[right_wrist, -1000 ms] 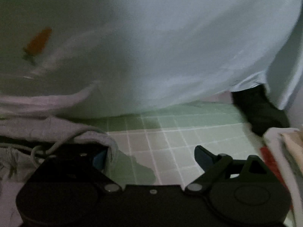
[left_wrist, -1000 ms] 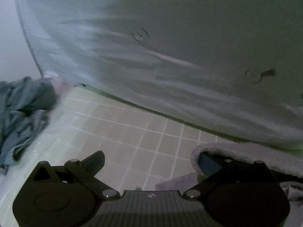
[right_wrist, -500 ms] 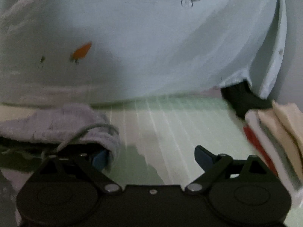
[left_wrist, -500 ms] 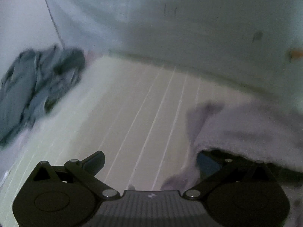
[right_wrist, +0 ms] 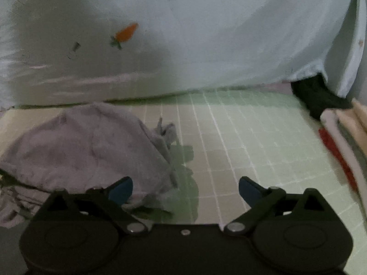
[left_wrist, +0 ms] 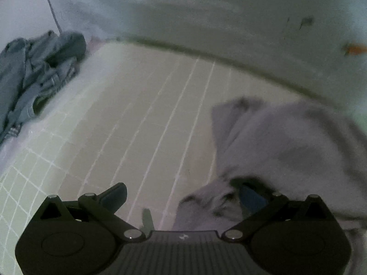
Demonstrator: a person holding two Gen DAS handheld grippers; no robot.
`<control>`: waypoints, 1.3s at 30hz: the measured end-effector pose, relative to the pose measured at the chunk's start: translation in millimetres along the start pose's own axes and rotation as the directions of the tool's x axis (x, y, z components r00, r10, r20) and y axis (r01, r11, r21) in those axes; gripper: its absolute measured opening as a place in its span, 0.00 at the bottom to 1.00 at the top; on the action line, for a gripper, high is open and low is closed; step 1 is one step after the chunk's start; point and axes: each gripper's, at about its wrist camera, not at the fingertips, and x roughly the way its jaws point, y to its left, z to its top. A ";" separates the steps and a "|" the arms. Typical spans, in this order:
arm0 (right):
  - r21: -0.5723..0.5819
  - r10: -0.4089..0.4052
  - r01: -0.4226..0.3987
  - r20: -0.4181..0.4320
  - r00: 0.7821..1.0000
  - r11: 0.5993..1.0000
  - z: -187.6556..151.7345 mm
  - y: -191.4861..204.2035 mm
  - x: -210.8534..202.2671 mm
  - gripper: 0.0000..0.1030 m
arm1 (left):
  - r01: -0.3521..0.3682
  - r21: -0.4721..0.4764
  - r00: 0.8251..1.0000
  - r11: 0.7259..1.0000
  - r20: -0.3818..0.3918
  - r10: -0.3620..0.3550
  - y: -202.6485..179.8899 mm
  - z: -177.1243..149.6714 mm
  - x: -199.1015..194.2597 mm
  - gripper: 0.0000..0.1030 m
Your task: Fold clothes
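Both sets of jaws stood wide apart, gripping nothing. The left gripper point(left_wrist: 181, 194) had its right finger buried in the crumpled grey fabric garment point(right_wrist: 87, 146), which lay heaped on the pale green gridded mat point(right_wrist: 240, 137) left of the right gripper point(right_wrist: 185, 189). Blue-grey bundled clothes point(left_wrist: 34, 75) sat far left.

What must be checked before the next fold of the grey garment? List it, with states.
1. Left hand-held gripper open: ok, jaws wide apart.
2. Right hand-held gripper open: ok, jaws wide apart.
3. Grey garment lying flat: not ok, bunched in a heap.
4. Bare grid mat to fold on: ok, free squares beside the garment.
5. Folded stack apart from the garment: ok.
6. Cloth edge lying between either gripper's fingers: cannot tell, blurred.
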 end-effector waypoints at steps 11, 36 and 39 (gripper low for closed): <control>0.002 0.007 -0.007 -0.004 1.000 1.000 -20.0 -2.6 -22.3 0.95 | 0.006 0.005 0.999 1.000 -0.040 -0.006 19.3 -37.1 -25.6 1.00; 0.130 0.059 -0.027 -0.253 0.966 0.991 -169.7 5.5 -107.5 0.95 | 0.137 0.154 0.975 0.978 -0.198 -0.105 70.9 -184.1 -67.3 0.93; 0.151 0.058 -0.020 -0.253 0.966 0.988 -178.3 9.0 -116.1 0.94 | 0.153 0.209 0.978 0.966 -0.175 -0.117 71.1 -186.3 -73.5 0.80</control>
